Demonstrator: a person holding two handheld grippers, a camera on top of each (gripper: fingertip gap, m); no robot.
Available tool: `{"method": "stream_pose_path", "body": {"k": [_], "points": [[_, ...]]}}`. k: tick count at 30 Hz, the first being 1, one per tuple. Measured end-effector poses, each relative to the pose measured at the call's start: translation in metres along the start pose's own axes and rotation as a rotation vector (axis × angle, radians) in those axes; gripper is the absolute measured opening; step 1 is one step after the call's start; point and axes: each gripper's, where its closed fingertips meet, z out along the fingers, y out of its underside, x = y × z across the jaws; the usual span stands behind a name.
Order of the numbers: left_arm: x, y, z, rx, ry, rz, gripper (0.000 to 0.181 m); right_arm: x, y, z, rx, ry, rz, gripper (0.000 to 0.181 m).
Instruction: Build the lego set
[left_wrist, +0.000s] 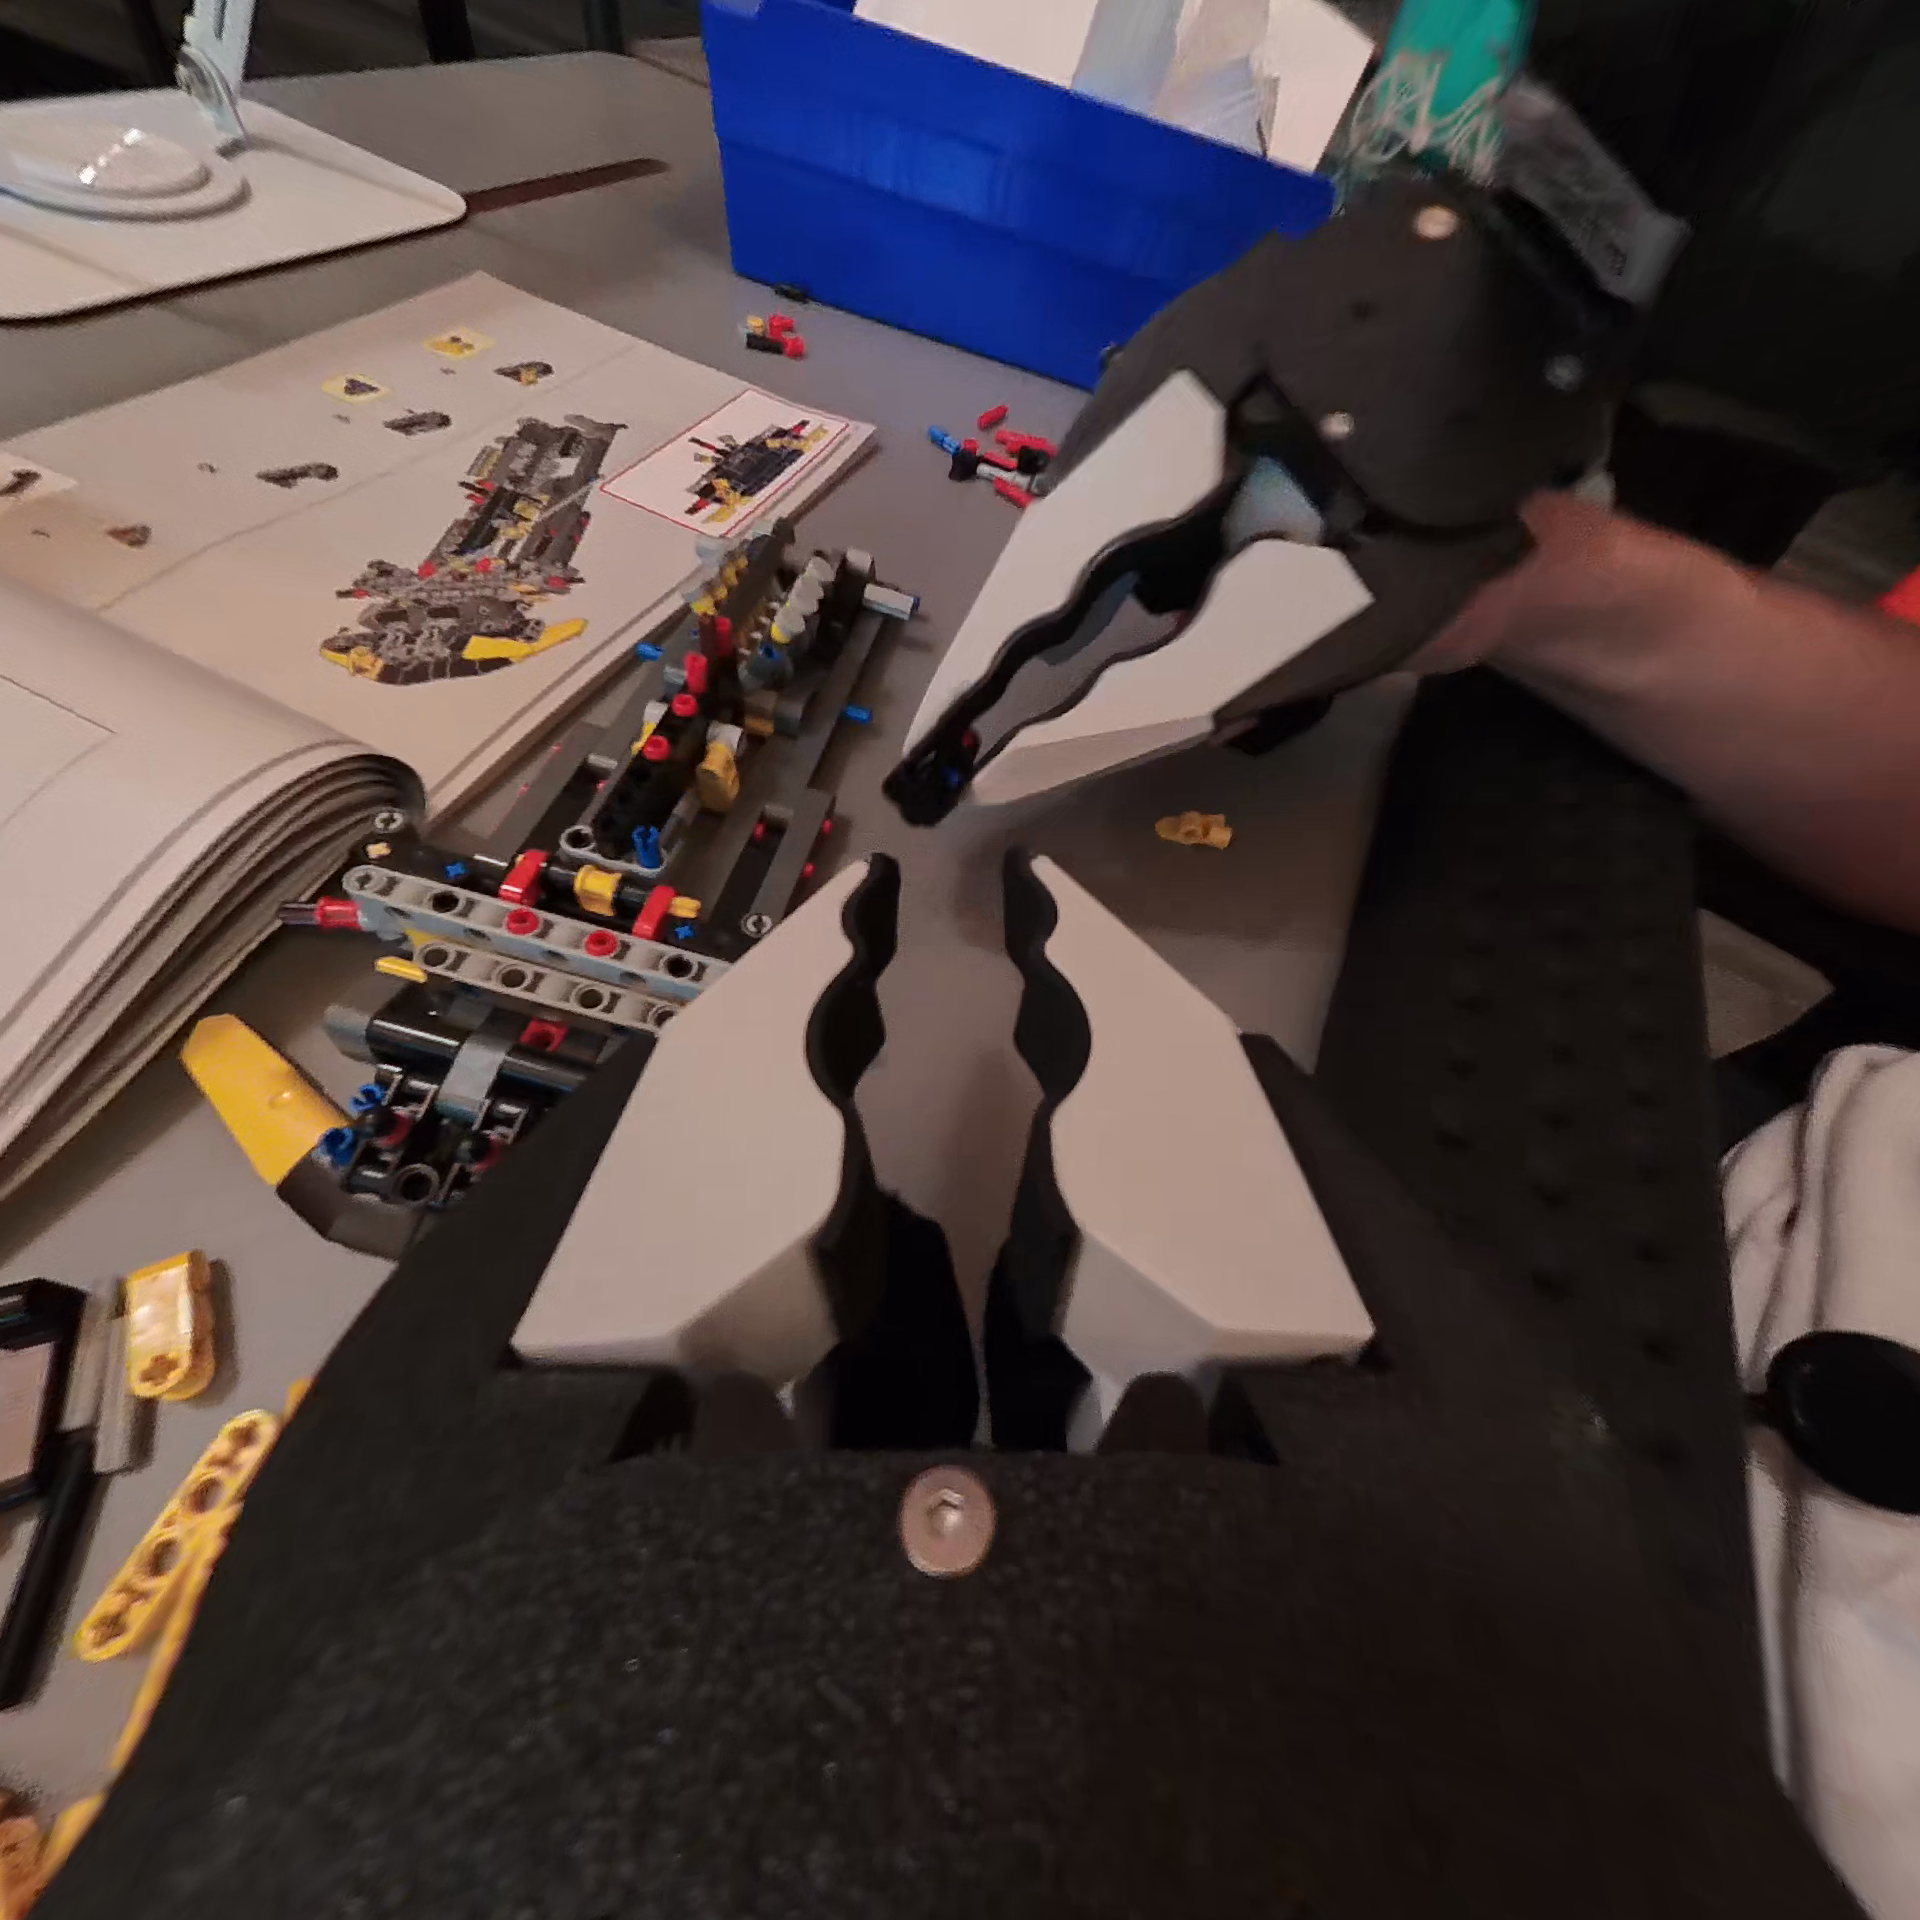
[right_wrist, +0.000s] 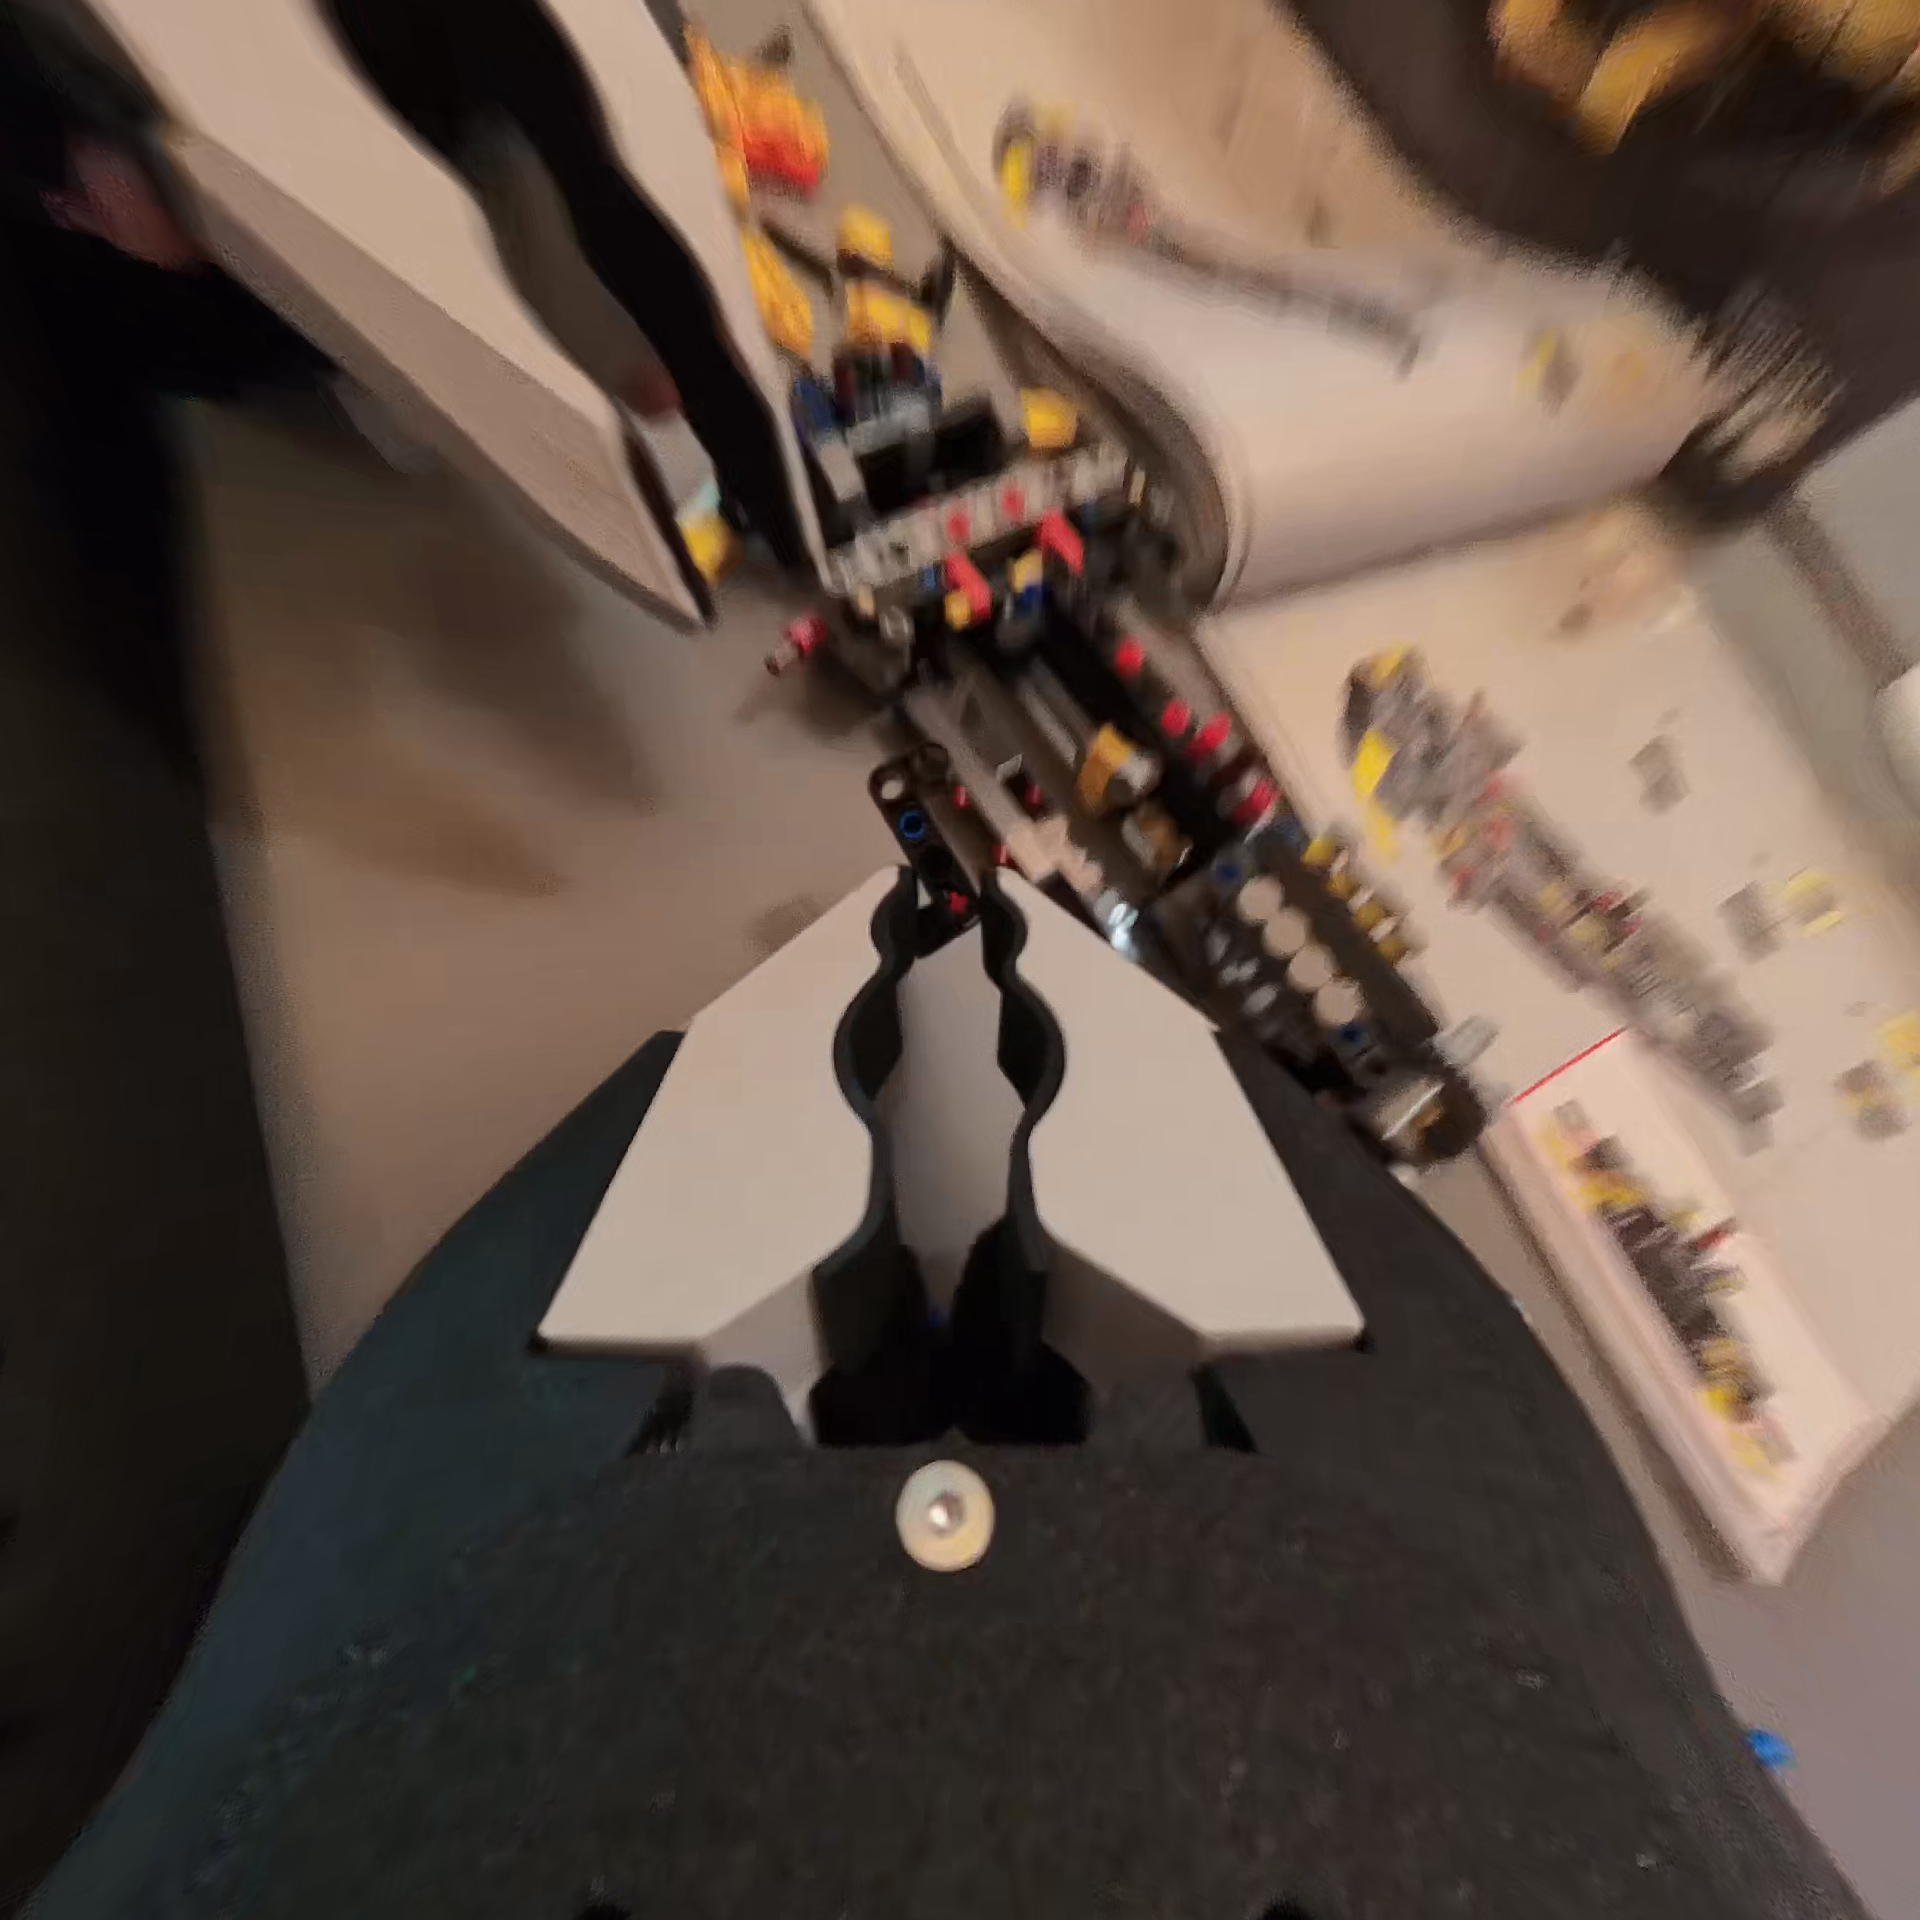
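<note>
The right hand-held gripper (right_wrist: 940, 899) pinches a small black holed beam (right_wrist: 920, 842); the left hand-held gripper (left_wrist: 945, 873), mid-frame, gapes empty. Align pins squarely with the long grey-black chassis (left_wrist: 665, 831) before pressing.

Half-built lego chassis (left_wrist: 665, 852) flat beside open manual

Both grippers share one build: a rough black body with a grainy, speckled surface, a silver screw on a washer (left_wrist: 945, 1523) at the centre line, and two pale grey wedge-shaped fingers (left_wrist: 717, 1143) lined with wavy black pads (left_wrist: 852, 1029). The right gripper (left_wrist: 930, 795), seen from the side, shows more small silver screws in its black housing and a teal part wound with pale threads (left_wrist: 1444, 83) at its top. The person's hand (left_wrist: 1621, 623) on it ends at an orange sleeve edge (left_wrist: 1903, 601).
</note>
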Motion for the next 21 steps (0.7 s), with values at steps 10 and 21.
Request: {"method": "stream_pose_path", "body": {"k": [10,21], "points": [[0.024,-0.023,-0.011,0.123,0.218,-0.152,0.016,-0.015,-0.054,-0.033,0.179,0.411,-0.571,0.01],[0.029,-0.005,-0.01,0.048,0.107,0.233,0.007,-0.041,-0.043,-0.028,0.198,0.125,-0.315,0.024]]}}
